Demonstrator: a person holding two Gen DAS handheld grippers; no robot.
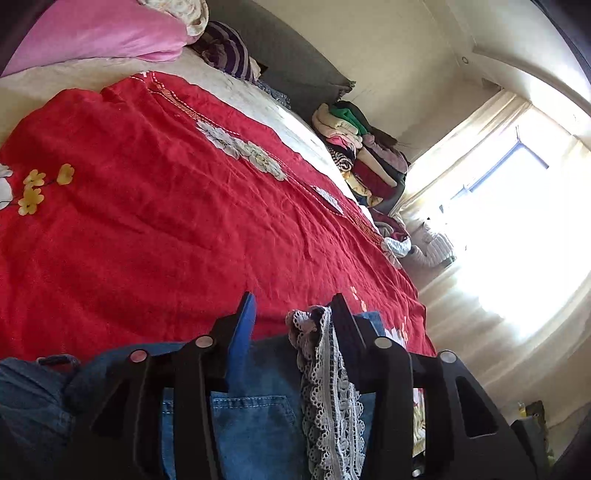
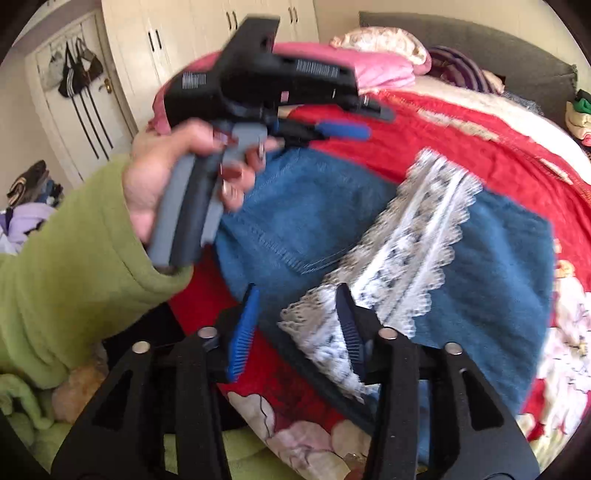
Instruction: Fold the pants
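Blue denim pants (image 2: 325,221) with a white lace strip (image 2: 413,236) lie folded on the red bedcover (image 2: 461,136). My right gripper (image 2: 298,302) hovers open over their near edge. Its right finger lies over the end of the lace, and nothing is pinched. A hand in a green sleeve (image 2: 74,266) holds my left gripper (image 2: 364,120) above the pants' far side. In the left wrist view my left gripper (image 1: 293,310) stands open, with the lace strip (image 1: 321,369) bunched loosely against its right finger and the denim pants (image 1: 255,424) below.
A pink pillow (image 1: 99,33) and a striped cushion (image 1: 229,48) sit at the head of the bed. Stacked folded clothes (image 1: 354,155) stand beside the bed near the bright window (image 1: 517,229). White wardrobes (image 2: 207,37) and a door with hanging bags (image 2: 74,74) line the wall.
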